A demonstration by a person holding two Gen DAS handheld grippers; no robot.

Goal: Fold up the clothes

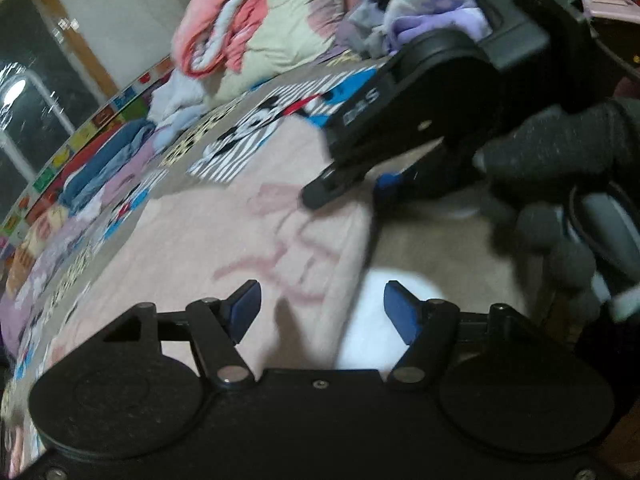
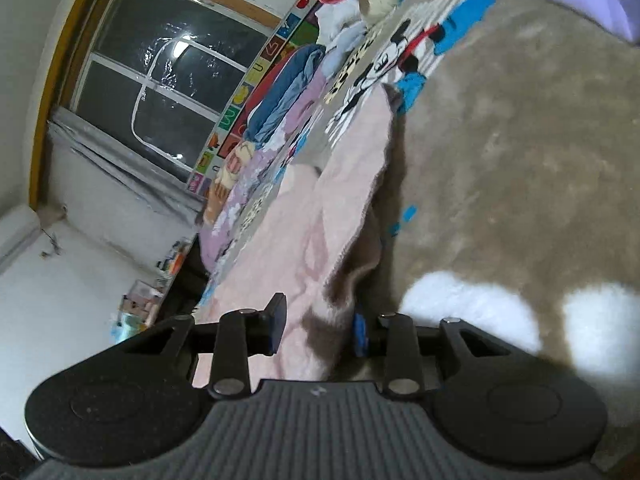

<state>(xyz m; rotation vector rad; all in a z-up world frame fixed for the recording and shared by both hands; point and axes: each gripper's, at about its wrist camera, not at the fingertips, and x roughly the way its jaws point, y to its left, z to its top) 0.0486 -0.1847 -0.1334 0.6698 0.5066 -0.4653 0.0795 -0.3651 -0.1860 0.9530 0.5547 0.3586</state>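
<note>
A pale pink fleece garment [image 1: 224,240] lies spread on a tan blanket with a cartoon mouse print [image 1: 420,244]. My left gripper [image 1: 322,312] hovers open just over the garment's near right part, with nothing between its blue pads. My right gripper [image 1: 324,190], held by a dark-gloved hand [image 1: 560,148], reaches in from the right onto the garment's right edge. In the right wrist view this gripper [image 2: 319,330] is shut on a raised fold of the pink garment [image 2: 304,220], whose edge stands lifted off the blanket [image 2: 500,140].
A heap of unfolded pink, cream and purple clothes [image 1: 256,28] sits at the far end. Blue and lilac garments [image 1: 108,156] lie along the left side by a colourful picture border. A dark window [image 2: 168,80] and a white wall are on the left.
</note>
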